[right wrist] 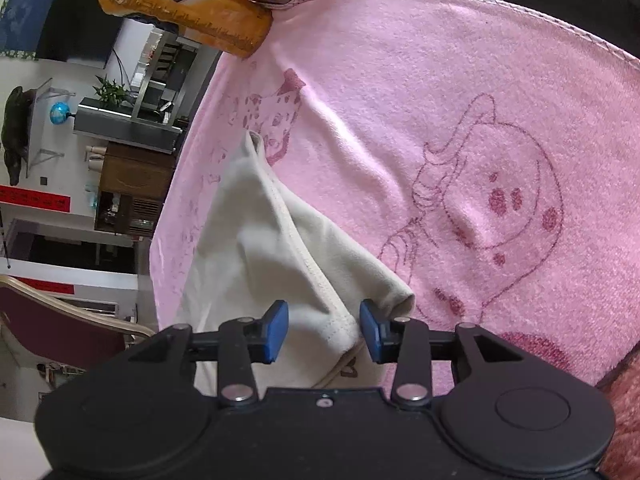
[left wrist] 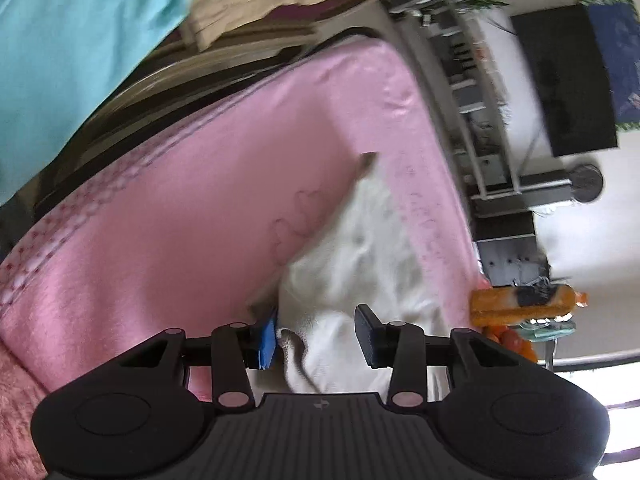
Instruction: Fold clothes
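Both grippers spread, 2 fingers each, nothing pinched. White garment on pink towel, bunched between and ahead of right gripper fingers, hem just inside right pad. Long axis running forward-left. Left gripper likewise straddling cloth edge. Right seemingly nearer a clean hem.

Both wrist views look close along their fingers over the pink towel, sharing the white garment and orange bottle.
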`<state>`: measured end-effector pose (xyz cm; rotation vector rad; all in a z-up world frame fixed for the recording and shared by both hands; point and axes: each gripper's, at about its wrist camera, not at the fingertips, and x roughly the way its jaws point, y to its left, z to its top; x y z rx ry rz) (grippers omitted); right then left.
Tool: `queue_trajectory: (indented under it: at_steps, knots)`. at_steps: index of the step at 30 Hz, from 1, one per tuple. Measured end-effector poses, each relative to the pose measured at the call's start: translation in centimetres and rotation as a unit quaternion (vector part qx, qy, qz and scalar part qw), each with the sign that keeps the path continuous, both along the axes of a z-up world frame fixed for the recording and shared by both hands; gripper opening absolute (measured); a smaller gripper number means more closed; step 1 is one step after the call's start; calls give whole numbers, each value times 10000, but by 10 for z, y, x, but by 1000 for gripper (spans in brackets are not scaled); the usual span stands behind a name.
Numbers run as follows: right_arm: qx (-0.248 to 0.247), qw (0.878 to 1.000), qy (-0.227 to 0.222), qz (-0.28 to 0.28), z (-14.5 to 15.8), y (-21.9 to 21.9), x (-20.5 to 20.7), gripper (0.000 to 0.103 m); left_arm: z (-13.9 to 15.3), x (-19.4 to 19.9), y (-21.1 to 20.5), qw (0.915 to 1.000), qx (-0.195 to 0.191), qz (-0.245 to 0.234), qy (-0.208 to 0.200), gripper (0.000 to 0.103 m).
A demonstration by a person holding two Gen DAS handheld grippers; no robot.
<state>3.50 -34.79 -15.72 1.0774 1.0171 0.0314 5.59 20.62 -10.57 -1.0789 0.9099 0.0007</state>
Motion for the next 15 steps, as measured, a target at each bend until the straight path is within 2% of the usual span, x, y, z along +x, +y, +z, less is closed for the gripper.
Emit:
queue_trajectory:
  at_steps: [2, 4, 6, 10, 12, 14, 15]
  knots:
    - [36, 10000, 6, -17, -1, 0, 0, 39, 1, 3, -6, 9999, 62, -96, -24, 39]
    - [73, 10000, 12, -34, -2, 0, 0, 39, -7, 5, -8, 9999, 80, -47, 143, 39]
    - [109, 9999, 18, -50, -2, -1, 0, 39, -18, 3, -1, 9994, -94, 170, 304, 39]
    - [188, 9998, 31, -86, -4, -1, -1, 39, -23, -1, 11, 9977, -349, 489, 312, 41]
    - [278, 9995, 46, -132, -5, -2, -1, 39, -21, -3, 12, 9974, -300, 601, 277, 36]
    - [335, 9993, 51, -154, -6, -2, -2, 39, -21, -4, 13, 9970, -262, 669, 290, 18]
    - [360, 9992, 54, -165, -7, -2, -2, 39, -21, -2, 11, 9973, -224, 622, 326, 15]
